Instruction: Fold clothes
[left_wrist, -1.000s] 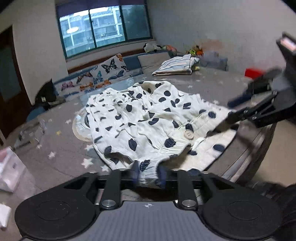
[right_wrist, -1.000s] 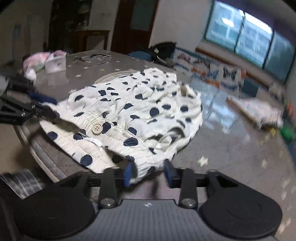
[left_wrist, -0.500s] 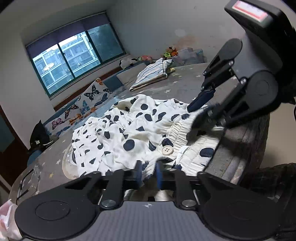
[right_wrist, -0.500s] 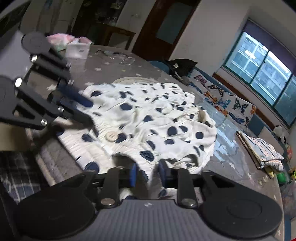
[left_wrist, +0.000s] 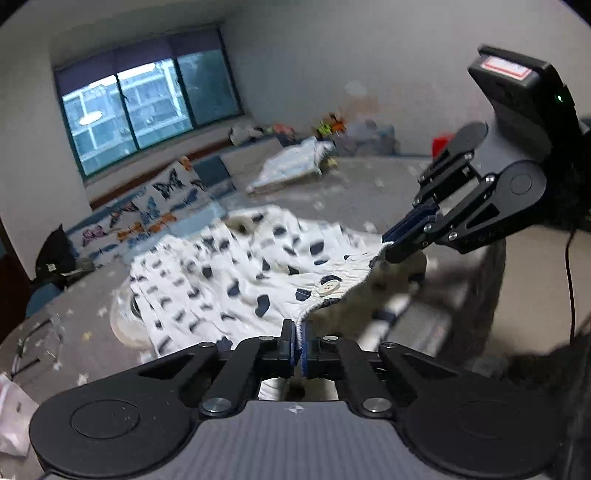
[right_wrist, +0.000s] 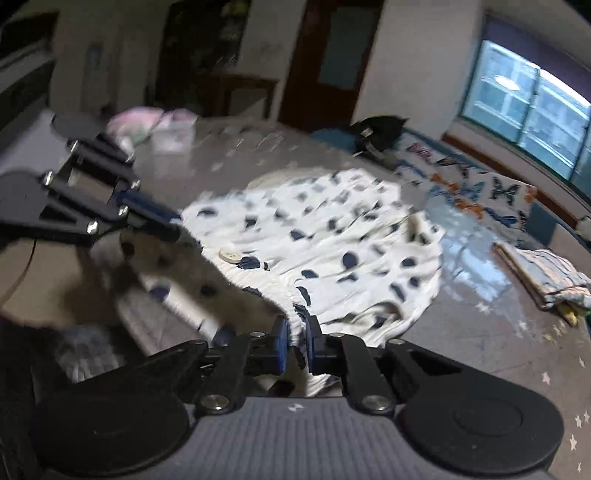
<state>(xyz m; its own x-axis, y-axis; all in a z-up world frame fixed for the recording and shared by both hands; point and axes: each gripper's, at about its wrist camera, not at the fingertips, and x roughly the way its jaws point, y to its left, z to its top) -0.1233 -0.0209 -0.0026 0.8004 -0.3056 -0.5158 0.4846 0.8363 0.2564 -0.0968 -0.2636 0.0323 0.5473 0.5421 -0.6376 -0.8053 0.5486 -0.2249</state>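
Holding the spotted shorts (left_wrist: 258, 269) by the stretchy waistband at both ends, I have them pinched now. A second ago my jaws stood apart around the cloth; now the left gripper (left_wrist: 298, 341) is squeezed tight on one end and the right gripper (right_wrist: 294, 341) is closing on the other. The band hangs a little above the bench (right_wrist: 498, 332) between them, so I think the fold can start. The button (left_wrist: 328, 287) shows, but the near part of the shorts under the band is blurry and dark.

text: none legible | red-and-white label (left_wrist: 505, 68) on right gripper (left_wrist: 388, 242) housing: too blurred to read
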